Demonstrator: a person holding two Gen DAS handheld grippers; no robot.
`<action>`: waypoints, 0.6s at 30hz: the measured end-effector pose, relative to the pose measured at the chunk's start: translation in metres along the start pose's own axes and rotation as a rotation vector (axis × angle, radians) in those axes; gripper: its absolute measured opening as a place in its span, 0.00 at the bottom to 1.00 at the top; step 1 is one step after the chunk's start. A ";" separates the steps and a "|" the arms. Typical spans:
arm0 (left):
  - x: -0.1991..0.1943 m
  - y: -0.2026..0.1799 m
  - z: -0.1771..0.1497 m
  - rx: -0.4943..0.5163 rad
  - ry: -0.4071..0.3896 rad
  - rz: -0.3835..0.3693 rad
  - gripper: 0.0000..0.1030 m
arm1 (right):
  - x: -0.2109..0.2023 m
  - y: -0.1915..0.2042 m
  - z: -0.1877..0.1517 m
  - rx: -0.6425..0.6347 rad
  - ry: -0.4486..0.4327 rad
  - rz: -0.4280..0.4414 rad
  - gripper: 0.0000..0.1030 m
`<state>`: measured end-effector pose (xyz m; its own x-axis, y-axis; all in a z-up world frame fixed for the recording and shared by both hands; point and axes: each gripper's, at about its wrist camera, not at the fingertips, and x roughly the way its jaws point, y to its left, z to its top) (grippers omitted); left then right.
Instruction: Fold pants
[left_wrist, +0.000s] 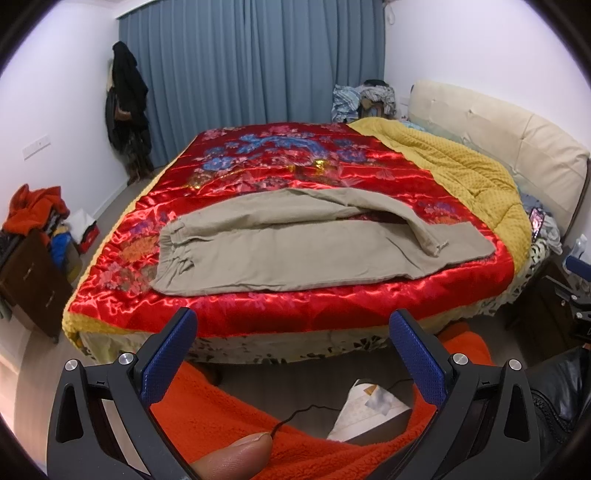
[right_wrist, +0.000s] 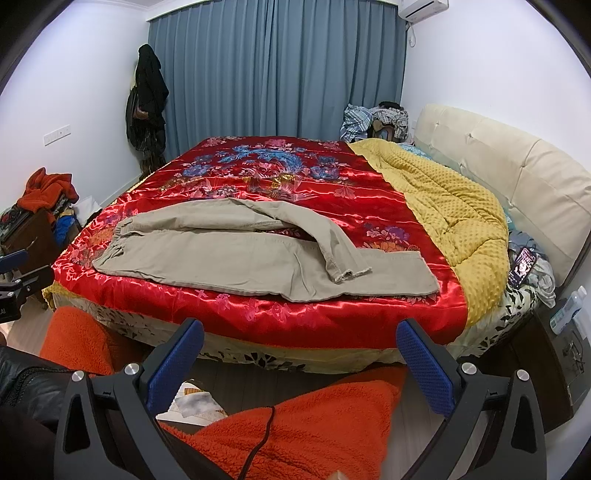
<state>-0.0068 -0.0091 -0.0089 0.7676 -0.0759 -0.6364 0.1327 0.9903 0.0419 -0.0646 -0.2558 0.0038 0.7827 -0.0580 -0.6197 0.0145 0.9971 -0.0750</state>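
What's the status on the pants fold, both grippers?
Left gripper and right gripper open, empty, short of the bed. Khaki pants flat on red quilt, one leg draped across the other. Nothing in the way.

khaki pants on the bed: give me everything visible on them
The khaki cotton-looking pants lie flat on the red floral satin quilt, near its front edge, lengthwise across the bed. The gathered elastic waistband is at the left and the leg ends are at the right. The near leg lies straight; the far leg curves over it, and its hemmed cuff rests on top, not aligned. No fold is made yet. Only the quilt touches them: both the open left gripper and the open right gripper are held short of the bed.
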 end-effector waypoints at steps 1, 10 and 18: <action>0.000 0.001 0.001 0.000 0.001 0.000 1.00 | 0.000 0.000 0.000 0.000 0.000 0.000 1.00; 0.001 0.003 0.003 -0.002 0.003 -0.001 1.00 | 0.000 0.000 0.000 0.000 0.002 0.001 1.00; 0.001 0.005 0.004 -0.003 0.005 -0.002 1.00 | 0.001 0.001 -0.001 0.000 0.003 0.002 1.00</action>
<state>-0.0029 -0.0049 -0.0060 0.7641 -0.0775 -0.6405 0.1326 0.9904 0.0383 -0.0642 -0.2553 0.0025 0.7806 -0.0566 -0.6225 0.0132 0.9972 -0.0742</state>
